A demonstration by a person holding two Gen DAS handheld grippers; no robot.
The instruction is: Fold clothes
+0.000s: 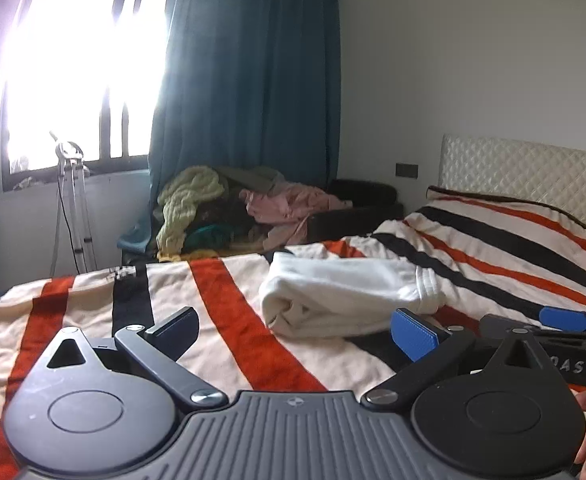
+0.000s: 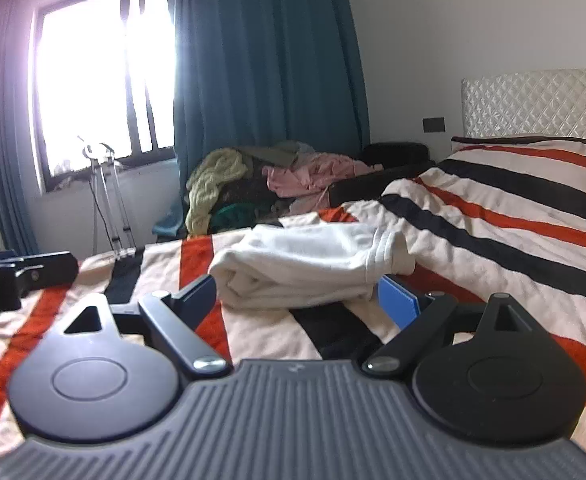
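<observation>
White garment [image 2: 309,268] lies as a compact folded bundle on the striped blanket [image 2: 513,216] of the bed, ribbed cuff or hem end toward the headboard [image 2: 541,104], rolled fold edge toward the window. Probably a sweatshirt or sweatpants; the fisheye view is too low to tell which.

Right gripper [image 2: 297,300] sits low, just short of the bundle, fingers spread wide with nothing between them; the span roughly brackets the near edge, which fits either a release or a setup to grab. Left gripper [image 1: 293,332] is beside it, off the bundle's window end, fingers also wide and empty.

The state fits two readings: bundle folded and let go, or about to be picked up for another fold or a move.

An unfolded clothes heap [image 1: 229,208] on the chair by the teal curtain [image 1: 253,80] looks like the remaining stock.
</observation>
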